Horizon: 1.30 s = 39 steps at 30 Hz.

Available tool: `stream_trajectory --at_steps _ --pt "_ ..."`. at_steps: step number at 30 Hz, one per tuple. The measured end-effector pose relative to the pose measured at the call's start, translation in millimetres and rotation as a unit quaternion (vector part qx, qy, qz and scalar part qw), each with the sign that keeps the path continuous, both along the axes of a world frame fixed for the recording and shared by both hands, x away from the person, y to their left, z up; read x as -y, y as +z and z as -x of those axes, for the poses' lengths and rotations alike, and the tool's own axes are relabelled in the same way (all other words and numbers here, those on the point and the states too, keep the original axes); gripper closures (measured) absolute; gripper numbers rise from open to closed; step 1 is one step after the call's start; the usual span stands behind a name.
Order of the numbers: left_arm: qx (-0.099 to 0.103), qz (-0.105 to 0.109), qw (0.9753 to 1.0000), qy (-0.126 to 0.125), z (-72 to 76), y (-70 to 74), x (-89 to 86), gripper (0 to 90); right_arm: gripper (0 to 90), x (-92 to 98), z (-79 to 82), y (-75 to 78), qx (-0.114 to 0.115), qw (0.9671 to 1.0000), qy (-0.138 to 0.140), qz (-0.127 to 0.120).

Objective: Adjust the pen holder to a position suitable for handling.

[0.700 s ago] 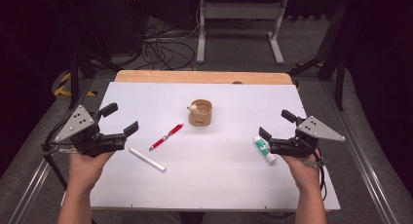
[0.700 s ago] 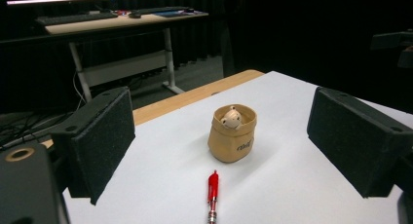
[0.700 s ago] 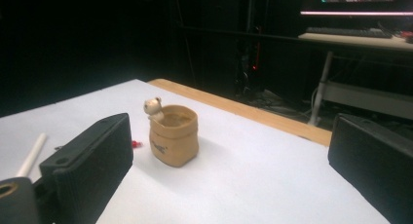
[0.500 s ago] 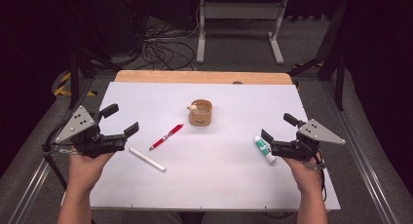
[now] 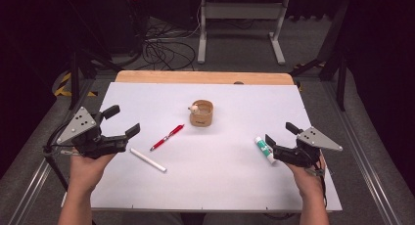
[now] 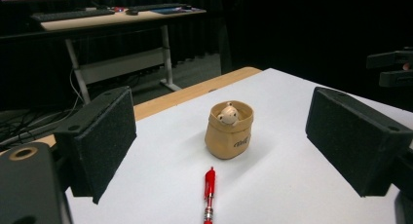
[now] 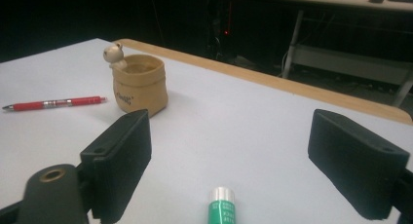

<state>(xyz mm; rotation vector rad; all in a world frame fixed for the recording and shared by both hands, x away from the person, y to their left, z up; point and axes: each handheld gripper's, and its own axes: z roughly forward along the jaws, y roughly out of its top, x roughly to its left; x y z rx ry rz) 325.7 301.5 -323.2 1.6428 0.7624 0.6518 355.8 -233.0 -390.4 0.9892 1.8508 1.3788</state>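
On the white table [image 5: 205,186] lie four loose things, one of each — a red pen [image 5: 167,137], a white stick [image 5: 148,160], a green-and-white tube [image 5: 263,149] and a tan pouch [image 5: 202,113] with one small bear figure [image 5: 194,108] peeking over its rim. From the pouch, the pen lies toward 8 o'clock, the stick farther out the same way, and the tube toward 4 o'clock. Two grippers are in hand. The left gripper [image 5: 118,121] hovers at the table's 9 o'clock edge with its jaws spread wide and nothing between them; in its own view the pen [image 6: 209,195] and pouch [image 6: 228,130] sit in the gap, well ahead. The right gripper [image 5: 280,133] hovers at 4 o'clock, jaws likewise wide and empty — the tube lies just beside its near jaw, and in its own view the tube's cap end [image 7: 221,203] shows low between the jaws. The pouch bears a small dark word and the tube [image 7: 221,203] white print on green, both too small to read.
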Motion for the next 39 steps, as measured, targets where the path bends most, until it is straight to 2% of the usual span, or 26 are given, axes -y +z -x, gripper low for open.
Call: stream_trajectory --at_steps 5,11,20,25,33,39 --pt "0.000 -0.005 1.0000 0.000 -0.4 -0.5 0.7 12.6 19.7 -1.7 -1.5 -7.8 -0.022 0.9995 -0.013 0.019" --pt "-0.003 -0.005 1.0000 -0.001 -0.4 -1.1 1.3 12.6 23.1 -1.9 -2.6 -15.9 -0.046 0.9982 -0.028 0.027" --pt "-0.005 0.001 1.0000 -0.003 -1.2 -1.5 0.4 12.6 27.6 -0.2 -2.0 -24.8 -0.063 0.9963 -0.047 0.036" --pt "-0.004 -0.001 1.0000 -0.002 -0.7 -1.4 0.6 12.7 31.5 1.0 -2.2 -32.7 -0.088 0.9932 -0.059 0.049" --pt "-0.007 -0.003 1.0000 -0.003 -0.9 -1.7 1.2 12.8 35.6 1.8 -3.0 -40.1 -0.110 0.9900 -0.061 0.063" --pt "-0.011 -0.005 0.9999 -0.004 -1.4 -2.3 2.0 13.0 40.8 1.6 -4.2 -45.7 -0.131 0.9873 -0.050 0.074"
